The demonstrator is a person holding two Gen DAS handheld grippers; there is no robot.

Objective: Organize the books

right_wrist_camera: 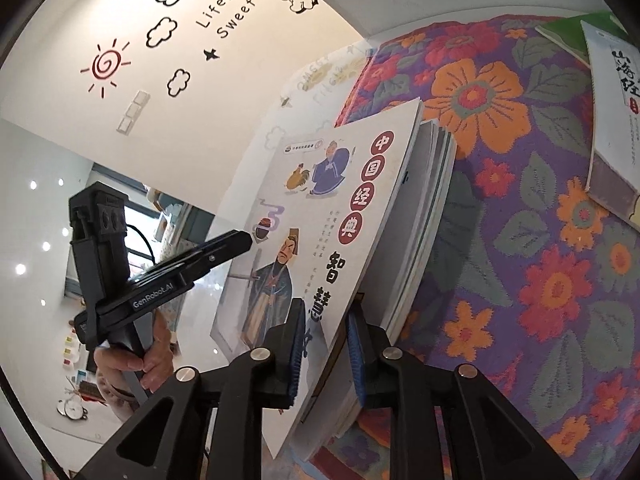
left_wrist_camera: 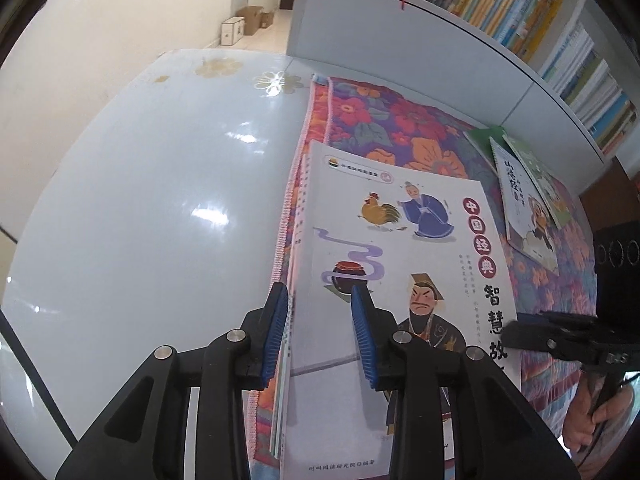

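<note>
While both claws bracket the white picture book (left_wrist_camera: 384,248), your left gripper (left_wrist_camera: 320,336) straddles its spine edge with a clear gap at each pad, so nothing is gripped. Your right gripper (right_wrist_camera: 326,354) has its jaws parted either side of the opposite edge; the cover lifts between them, pads not clearly pressing. Ahead of the right claw lies the floral cloth (right_wrist_camera: 520,240), with a second book (right_wrist_camera: 612,120) further off to its right. Risk, as a judgement: closing on the cover alone would peel it open and let the pages sag or tear.
</note>
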